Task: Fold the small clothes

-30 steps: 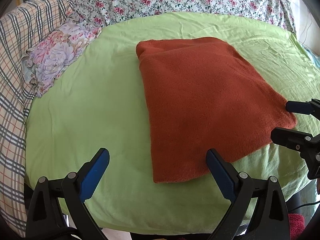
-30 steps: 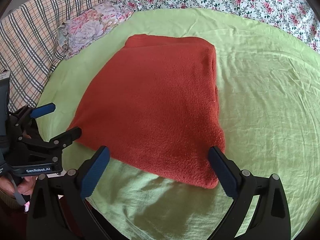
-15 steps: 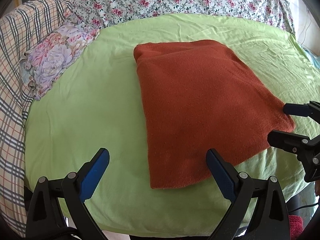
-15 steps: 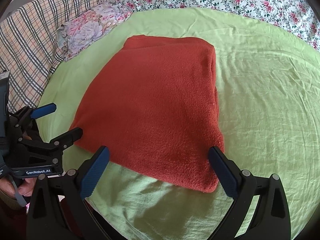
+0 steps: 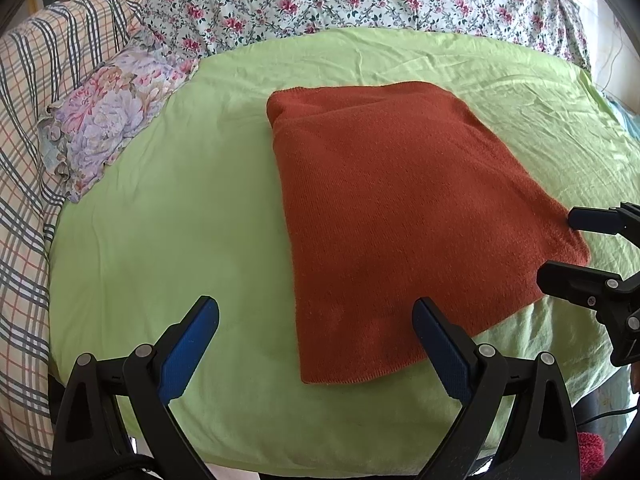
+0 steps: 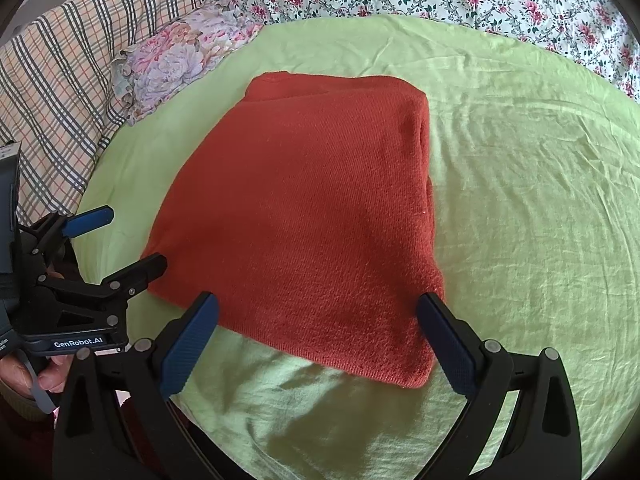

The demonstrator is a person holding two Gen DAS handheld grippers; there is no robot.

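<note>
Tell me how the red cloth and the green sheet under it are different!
The red cloth is rusty red and looks thick and fuzzy; the green sheet is pale lime and thin. The cloth is folded into a neat block with stacked layers at one edge, while the sheet is spread out flat and covered in wrinkles. The cloth is small and lies on top; the sheet is far wider and reaches past it on every side. Both are plain, with no pattern.
</note>
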